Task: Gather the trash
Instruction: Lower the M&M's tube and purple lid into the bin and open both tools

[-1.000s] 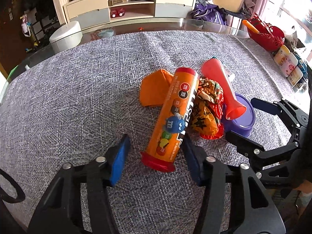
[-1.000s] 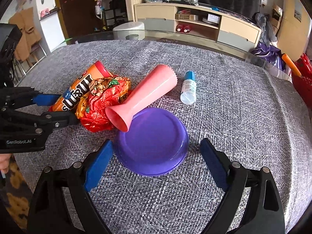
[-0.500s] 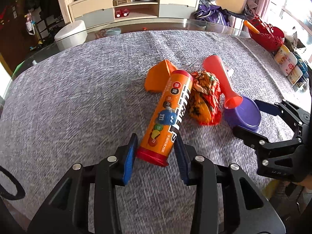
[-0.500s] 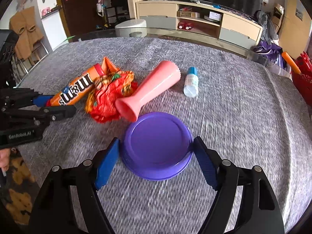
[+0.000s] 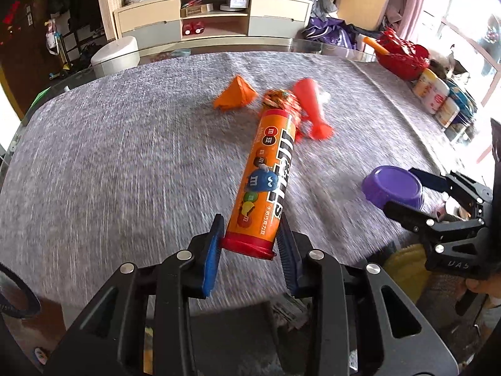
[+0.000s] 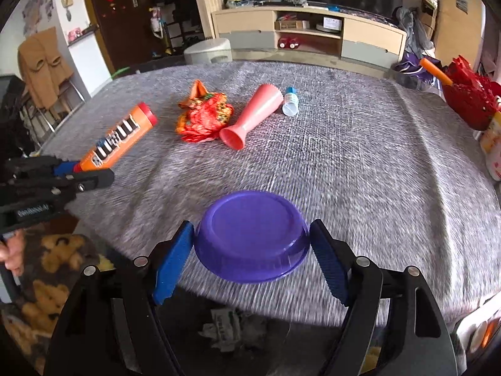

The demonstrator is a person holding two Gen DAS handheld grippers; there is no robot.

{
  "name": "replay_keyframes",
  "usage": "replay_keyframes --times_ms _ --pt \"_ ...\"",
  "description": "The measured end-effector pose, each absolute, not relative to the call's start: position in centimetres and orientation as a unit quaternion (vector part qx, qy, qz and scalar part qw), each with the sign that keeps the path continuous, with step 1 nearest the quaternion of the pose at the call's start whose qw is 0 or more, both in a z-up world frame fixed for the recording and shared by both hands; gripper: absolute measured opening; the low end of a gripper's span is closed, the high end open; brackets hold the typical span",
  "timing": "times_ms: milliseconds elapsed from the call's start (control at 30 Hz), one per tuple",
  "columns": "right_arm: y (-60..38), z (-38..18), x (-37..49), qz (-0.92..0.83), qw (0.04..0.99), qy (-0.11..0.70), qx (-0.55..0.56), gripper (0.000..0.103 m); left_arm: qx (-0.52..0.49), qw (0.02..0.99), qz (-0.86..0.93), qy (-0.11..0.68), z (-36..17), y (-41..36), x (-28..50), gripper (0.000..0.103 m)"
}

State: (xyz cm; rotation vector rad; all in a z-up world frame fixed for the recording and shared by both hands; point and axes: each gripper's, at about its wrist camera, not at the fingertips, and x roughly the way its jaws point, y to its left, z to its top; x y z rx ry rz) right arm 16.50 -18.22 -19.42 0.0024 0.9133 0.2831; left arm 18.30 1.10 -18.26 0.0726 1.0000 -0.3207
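My left gripper (image 5: 250,244) is shut on the red-capped end of an orange M&M's tube (image 5: 269,175) and holds it lifted over the near table edge; the tube also shows in the right wrist view (image 6: 120,142). My right gripper (image 6: 250,257) is shut on an upside-down purple bowl (image 6: 250,235), raised at the near edge; the bowl also shows in the left wrist view (image 5: 393,186). On the grey cloth lie a crumpled red-orange wrapper (image 6: 205,117), a pink cone cup (image 6: 255,114), a small white bottle (image 6: 290,105) and an orange wrapper (image 5: 236,95).
The grey cloth covers a glass table (image 6: 360,144). A red basket (image 6: 469,100) and several jars (image 5: 435,94) stand at the right edge. Crumpled trash (image 6: 224,329) lies below the near edge. A cabinet (image 5: 216,18) stands beyond the table.
Both grippers have pulled back toward the near table edge and lifted, the left with the tube, the right with the purple bowl. The wrappers, cone cup and bottle stayed in place.
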Motion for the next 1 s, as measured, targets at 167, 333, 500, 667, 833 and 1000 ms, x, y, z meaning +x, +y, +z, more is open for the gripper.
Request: replay_keyframes --times_ms 167,333,500,667,833,1000 --pt "-18.4 -18.3 13.2 0.141 0.892 0.429 0.005 0.076 0.032 0.865 -0.163 0.474 -18.1 0.4 14.1 0.032" --pt "-18.5 -18.5 9.9 0.144 0.891 0.431 0.004 0.076 0.031 0.863 -0.175 0.474 -18.4 -0.1 10.6 0.032" --pt "-18.9 -19.6 7.2 0.142 0.886 0.442 0.011 0.076 0.032 0.855 -0.189 0.482 -19.4 -0.7 6.9 0.032" --pt "-19.8 -21.8 5.7 0.131 0.876 0.464 0.024 0.076 0.030 0.842 -0.195 0.502 -21.7 -1.2 4.8 0.032" --pt "-20.1 -24.6 5.2 0.124 0.863 0.488 0.036 0.076 0.022 0.824 -0.196 0.532 -25.3 -1.6 3.7 0.032" --pt "-19.6 -27.2 4.6 0.122 0.852 0.506 0.047 0.076 0.028 0.802 -0.196 0.564 -28.7 -2.4 3.0 0.032"
